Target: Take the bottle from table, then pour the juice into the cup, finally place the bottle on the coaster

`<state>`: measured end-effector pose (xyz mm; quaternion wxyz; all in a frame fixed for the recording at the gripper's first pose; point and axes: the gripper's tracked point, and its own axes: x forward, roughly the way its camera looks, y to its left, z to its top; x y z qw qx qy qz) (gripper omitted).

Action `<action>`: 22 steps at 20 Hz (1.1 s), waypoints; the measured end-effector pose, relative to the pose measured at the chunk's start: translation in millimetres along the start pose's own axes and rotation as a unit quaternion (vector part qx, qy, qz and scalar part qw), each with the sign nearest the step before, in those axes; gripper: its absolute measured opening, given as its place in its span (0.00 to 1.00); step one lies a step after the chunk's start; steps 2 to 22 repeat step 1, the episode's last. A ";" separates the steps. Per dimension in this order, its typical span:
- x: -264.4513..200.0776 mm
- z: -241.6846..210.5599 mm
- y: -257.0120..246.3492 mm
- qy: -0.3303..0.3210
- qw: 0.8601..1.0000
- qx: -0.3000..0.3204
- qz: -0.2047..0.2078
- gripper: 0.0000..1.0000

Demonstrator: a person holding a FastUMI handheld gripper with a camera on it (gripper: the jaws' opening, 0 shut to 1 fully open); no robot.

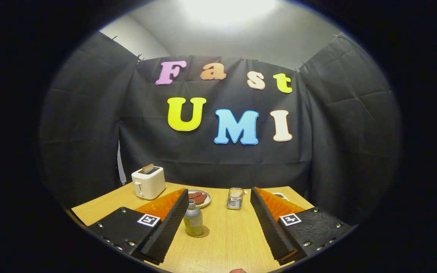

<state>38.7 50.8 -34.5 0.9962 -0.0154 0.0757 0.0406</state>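
The jaws stand wide open with nothing between the pads; the gripper (218,223) hangs above the bench (237,239). The bottle (193,219) stands upright on the coaster (204,232), just inside the left finger (167,223) and well clear of the right finger (269,223). By the look of it the task is near its end, the bottle let go on its mark.

Risk from here: the left finger is close beside the bottle, so a sideways drift while pulling away could clip it and tip it off the coaster. A straight draw back would avoid that.

Containers: the bottle is capped and shows greenish juice or a green label; how much is left I cannot tell. The cup (235,198) beyond the fingers is clear glass, and whether it holds juice is too small to judge. A plate (207,201) next to it carries dark reddish pieces. A toaster (149,182) stands further left with a slice poking out of the slot
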 end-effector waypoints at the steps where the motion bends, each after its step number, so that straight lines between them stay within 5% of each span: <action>1: -0.8 -0.1 -0.8 0.002 1.000 0.002 0.000 0.99; 22: -0.8 -0.1 -0.8 0.002 1.000 0.002 0.000 0.99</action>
